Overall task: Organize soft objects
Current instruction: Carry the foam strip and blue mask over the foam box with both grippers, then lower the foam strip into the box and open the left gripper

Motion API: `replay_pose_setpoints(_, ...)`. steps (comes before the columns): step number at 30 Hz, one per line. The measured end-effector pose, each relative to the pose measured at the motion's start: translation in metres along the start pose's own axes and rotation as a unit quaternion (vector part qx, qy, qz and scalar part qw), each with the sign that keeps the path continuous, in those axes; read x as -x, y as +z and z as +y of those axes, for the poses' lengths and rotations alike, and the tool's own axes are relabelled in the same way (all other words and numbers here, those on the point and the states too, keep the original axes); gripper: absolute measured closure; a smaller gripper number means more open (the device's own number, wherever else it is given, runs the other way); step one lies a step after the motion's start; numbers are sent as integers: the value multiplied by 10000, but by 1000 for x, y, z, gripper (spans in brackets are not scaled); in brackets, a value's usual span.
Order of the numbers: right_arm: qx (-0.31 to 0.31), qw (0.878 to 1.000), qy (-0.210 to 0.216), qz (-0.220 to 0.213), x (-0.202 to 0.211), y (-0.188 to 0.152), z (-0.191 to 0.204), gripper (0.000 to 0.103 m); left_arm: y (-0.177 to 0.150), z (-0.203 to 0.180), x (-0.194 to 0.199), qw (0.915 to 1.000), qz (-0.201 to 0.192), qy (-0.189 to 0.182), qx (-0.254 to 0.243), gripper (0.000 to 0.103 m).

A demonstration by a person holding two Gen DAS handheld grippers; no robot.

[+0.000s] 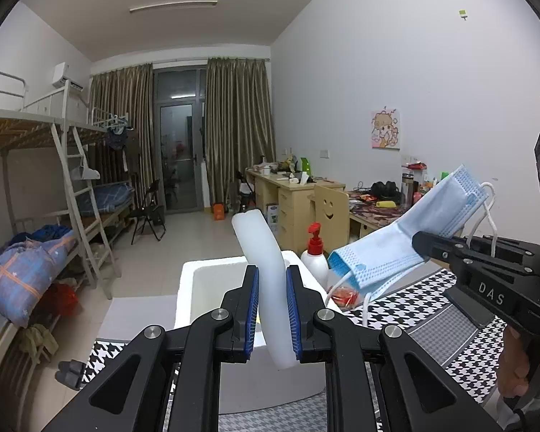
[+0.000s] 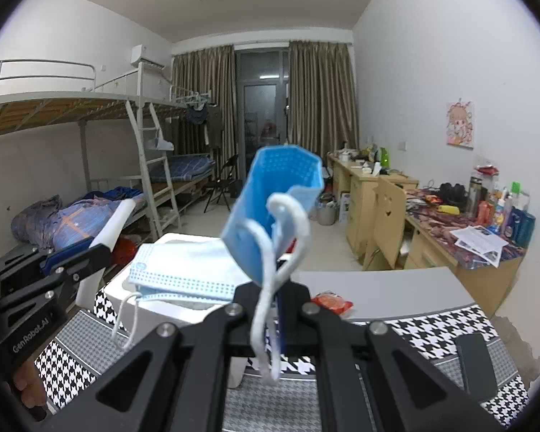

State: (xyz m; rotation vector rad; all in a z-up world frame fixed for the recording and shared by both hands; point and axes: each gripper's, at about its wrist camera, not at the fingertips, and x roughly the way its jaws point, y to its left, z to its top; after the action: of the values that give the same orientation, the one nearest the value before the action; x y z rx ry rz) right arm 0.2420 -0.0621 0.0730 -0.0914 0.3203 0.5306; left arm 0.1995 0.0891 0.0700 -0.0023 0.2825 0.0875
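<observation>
The left gripper pinches a curved white foam strip, held above the white foam box. At 3 o'clock, the right gripper clamps a pale blue pleated face mask. Another mask apparently rests on the box rim. Both held items remain unplaced.

Left tongs nearly level, blue pads pinched on a foam strip, right tongs nearly level, clamped tight on a mask, hand gripping the right handle
</observation>
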Motion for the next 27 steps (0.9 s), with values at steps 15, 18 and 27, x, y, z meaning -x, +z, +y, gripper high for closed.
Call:
replay_pose_setpoints(15, 100, 9998, -51, 141, -25, 9, 18, 96, 3, 17, -30, 9994, 266, 167, 168, 87)
replay_pose_setpoints(18, 77, 9998, -52, 185, -30, 11, 18, 96, 1, 19, -38, 9990, 362, 85, 228, 87)
replay_pose_setpoints(27, 31, 9995, -186, 261, -38, 12, 14, 96, 1, 27, -60, 9978, 598, -40, 278, 87)
